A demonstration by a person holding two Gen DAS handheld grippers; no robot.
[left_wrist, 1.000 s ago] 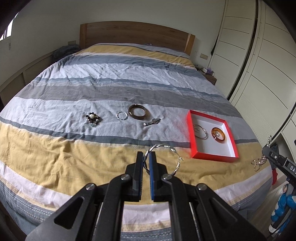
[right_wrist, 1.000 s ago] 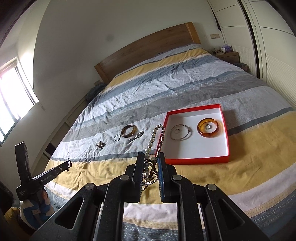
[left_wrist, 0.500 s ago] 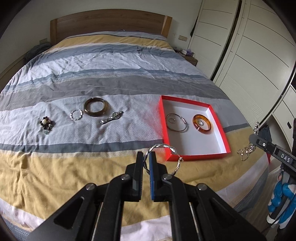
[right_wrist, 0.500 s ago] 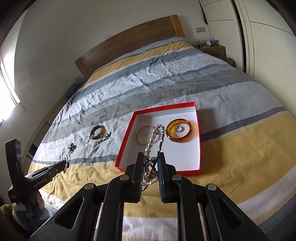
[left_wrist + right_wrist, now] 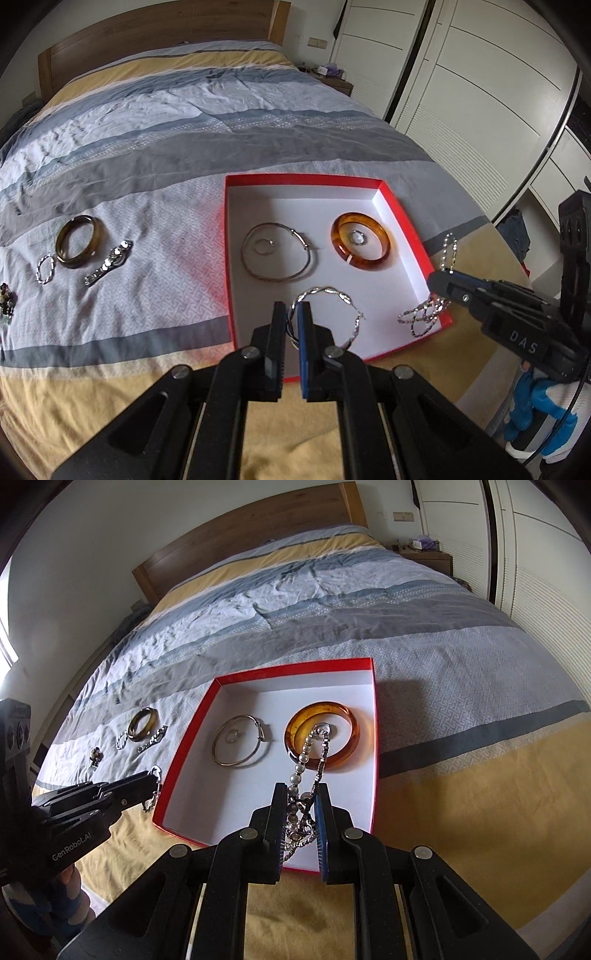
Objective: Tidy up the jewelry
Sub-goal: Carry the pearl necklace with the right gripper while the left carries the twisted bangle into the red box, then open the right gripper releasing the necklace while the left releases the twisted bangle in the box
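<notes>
My left gripper [image 5: 291,319] is clamped nearly closed on a twisted silver hoop [image 5: 325,314], which sticks out past the fingertips toward one o'clock and hangs over the near-left part of the red box [image 5: 231,258]. My right gripper [image 5: 301,797] is also pinched tight, on a pearl and chain necklace [image 5: 308,755]; the strands bunch between the pads and the free loop rises toward twelve o'clock, crossing the view of the amber bangle [image 5: 349,734].

The box sits open on the striped bedspread [image 5: 147,147], white inside. In it I see a thin silver bangle [image 5: 279,256] with a small ring [image 5: 263,246] lying inside its circle, and at three o'clock from that the amber bangle with another small ring [image 5: 357,237] inside it.

Outside the box, at nine o'clock from it on the bedspread, lie a dark brown bangle [image 5: 77,242], a small twisted silver hoop [image 5: 45,268] just beside it, a silver link bracelet [image 5: 109,262] and, farthest out, a dark beaded cluster [image 5: 6,302].

From the left camera the right gripper comes in from four o'clock, its chain dangling over the box's near-right corner.
</notes>
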